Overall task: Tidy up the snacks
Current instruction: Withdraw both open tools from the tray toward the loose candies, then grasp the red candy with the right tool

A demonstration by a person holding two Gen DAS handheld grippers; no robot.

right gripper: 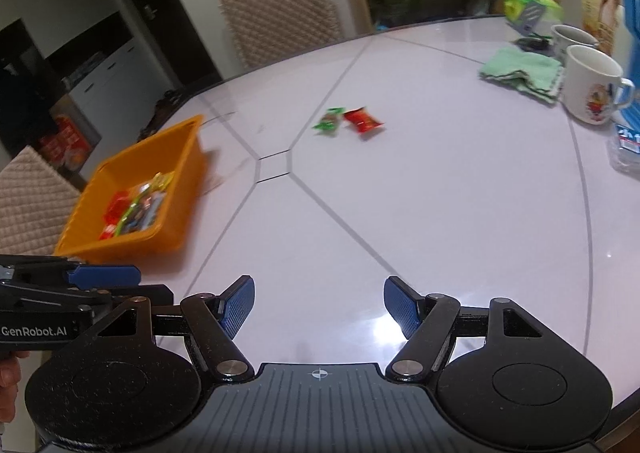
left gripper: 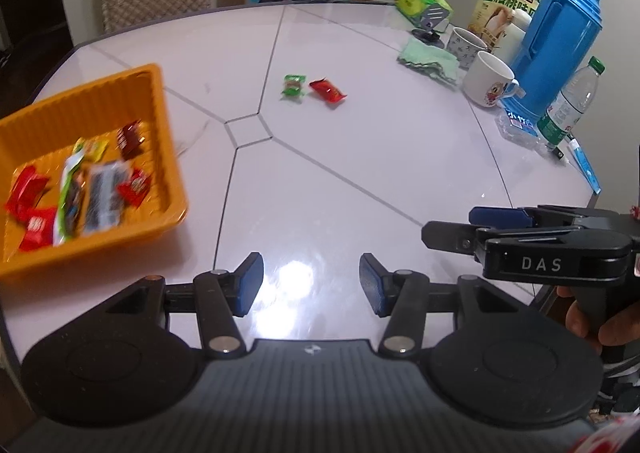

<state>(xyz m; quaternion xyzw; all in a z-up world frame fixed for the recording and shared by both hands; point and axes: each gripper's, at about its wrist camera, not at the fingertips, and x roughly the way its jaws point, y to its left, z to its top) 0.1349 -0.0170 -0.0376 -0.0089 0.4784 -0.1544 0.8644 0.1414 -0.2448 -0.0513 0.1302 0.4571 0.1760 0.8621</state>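
Here red snack point(left gripper: 328, 92) lies diagonal on table point(left gripper: 360, 157).

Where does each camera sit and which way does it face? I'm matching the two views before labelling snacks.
Left wrist: on the left gripper, looking down and forward over the table; its own open fingers show, plus the right gripper and a hand at the right edge.
Right wrist: on the right gripper, facing the same way; its open fingers show, with the left gripper at the left edge.
Shared: orange basket holding snacks, green snack, red snack, white mug, green cloth.
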